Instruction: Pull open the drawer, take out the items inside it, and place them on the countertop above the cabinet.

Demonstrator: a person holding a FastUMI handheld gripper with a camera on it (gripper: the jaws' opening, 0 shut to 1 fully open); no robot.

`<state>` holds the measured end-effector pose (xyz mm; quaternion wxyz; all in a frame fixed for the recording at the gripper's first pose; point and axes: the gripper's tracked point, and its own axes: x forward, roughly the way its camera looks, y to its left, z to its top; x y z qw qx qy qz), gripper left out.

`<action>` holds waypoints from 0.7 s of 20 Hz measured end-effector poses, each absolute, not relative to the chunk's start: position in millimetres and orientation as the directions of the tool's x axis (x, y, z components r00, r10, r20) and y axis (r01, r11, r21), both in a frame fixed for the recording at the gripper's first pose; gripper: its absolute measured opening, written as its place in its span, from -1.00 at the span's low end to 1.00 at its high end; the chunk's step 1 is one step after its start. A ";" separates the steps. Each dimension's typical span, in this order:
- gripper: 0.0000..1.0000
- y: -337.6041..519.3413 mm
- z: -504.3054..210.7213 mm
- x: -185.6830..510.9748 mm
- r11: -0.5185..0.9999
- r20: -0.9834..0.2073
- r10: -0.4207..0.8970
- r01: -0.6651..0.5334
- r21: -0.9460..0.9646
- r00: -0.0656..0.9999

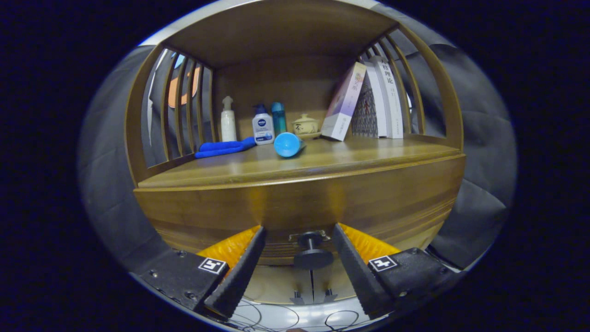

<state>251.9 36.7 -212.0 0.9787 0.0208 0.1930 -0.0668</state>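
Countertop (350, 159) holds bottles, books; hand-held gripper (299, 233) fingers spread around drawer knob (312, 253)

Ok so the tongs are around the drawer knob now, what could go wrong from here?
The tongs stand open with the drawer knob between the fingers, untouched. Closing off-centre could let the small round knob slip out. On the countertop, the blue bottle lies on its side near the front; a jerky pull might set it rolling off.
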 end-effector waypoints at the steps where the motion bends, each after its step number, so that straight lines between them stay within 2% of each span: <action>1: 0.95 39.8 -204.9 250.0 0.992 -0.377 -0.106 0.126 0.029 0.920; 5: 0.95 53.1 -166.8 224.2 0.997 -0.323 -0.068 0.080 0.022 0.944; 14: 0.96 80.0 -80.6 94.1 0.997 -0.286 0.069 -0.072 0.000 0.956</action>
